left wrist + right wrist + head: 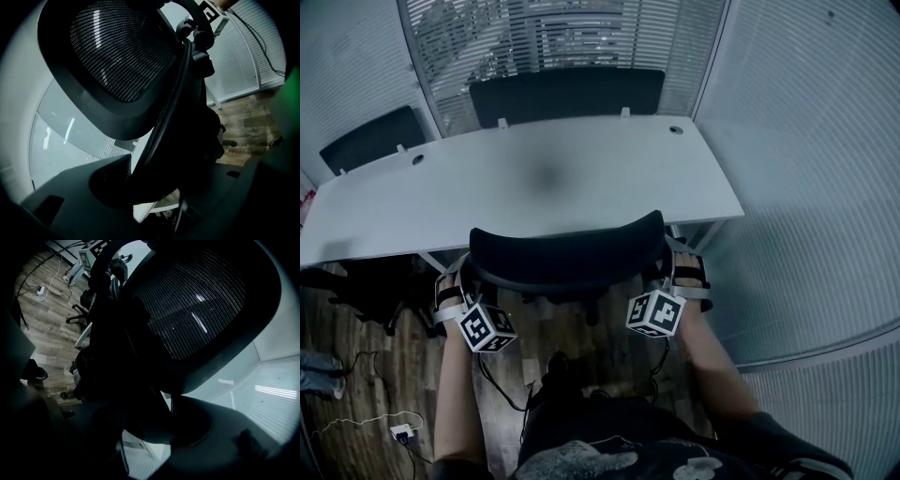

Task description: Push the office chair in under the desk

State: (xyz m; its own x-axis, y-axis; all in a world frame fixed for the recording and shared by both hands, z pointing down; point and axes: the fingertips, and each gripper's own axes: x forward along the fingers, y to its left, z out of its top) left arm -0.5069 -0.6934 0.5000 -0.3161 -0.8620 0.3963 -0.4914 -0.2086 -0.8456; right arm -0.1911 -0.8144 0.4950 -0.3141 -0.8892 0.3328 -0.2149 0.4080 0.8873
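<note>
A black office chair (567, 253) stands at the near edge of the white desk (534, 178), its seat partly under the top. My left gripper (459, 281) is at the left edge of the backrest and my right gripper (677, 272) at the right edge. In the left gripper view the backrest's dark rim (164, 126) runs down between the jaws of the left gripper (154, 187), below the mesh headrest (117, 51). The right gripper view mirrors this: the rim (136, 366) fills the gap of the right gripper (150, 427). Both sets of jaws close on that rim.
Two more black chairs (567, 94) (370, 136) stand behind the desk against glass walls with blinds. A frosted glass wall (806, 187) runs close along the right. A power strip with cables (401, 433) lies on the wood floor at the lower left.
</note>
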